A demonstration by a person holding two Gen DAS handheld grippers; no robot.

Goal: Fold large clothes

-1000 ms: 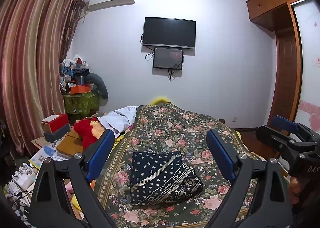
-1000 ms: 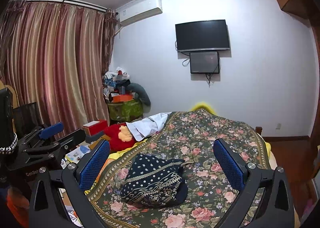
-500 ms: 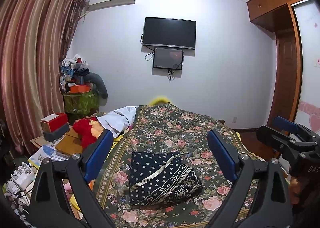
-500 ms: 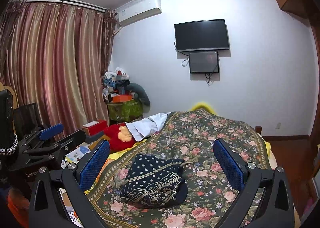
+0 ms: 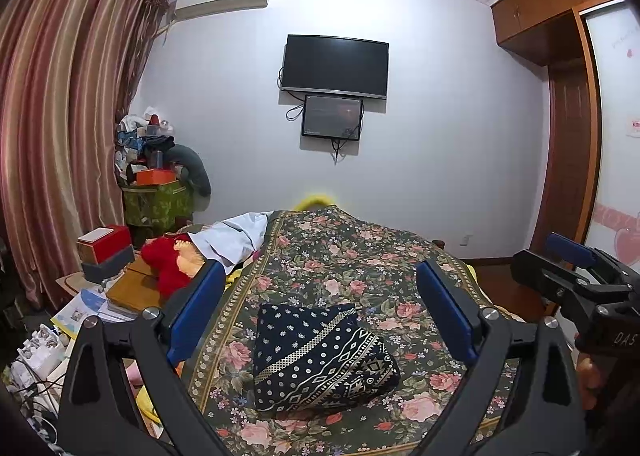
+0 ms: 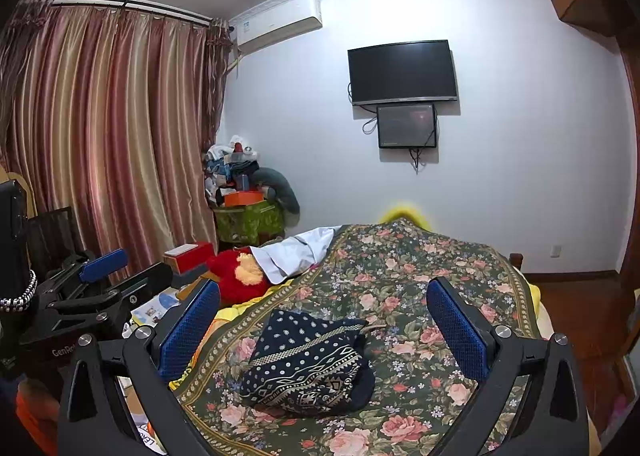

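Folded navy garment lies on the bed, both grippers released

Floral green bedspread point(image 5: 360, 268) fills the lower centre. Navy patterned folded cloth garment point(image 5: 320, 356) lies on it, lower middle of frame. Left gripper point(image 5: 320, 316) and right gripper point(image 6: 322, 330) hover above it, jaws spread wide, holding nothing. Red plush toy point(image 5: 168, 264) sits at mid-left.

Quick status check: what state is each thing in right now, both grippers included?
Left gripper: open, empty, above the bed.
Right gripper: open, empty.
Navy patterned garment: folded, lying on the floral bedspread.
Wall-mounted black television: off.
Striped red curtains: drawn shut.
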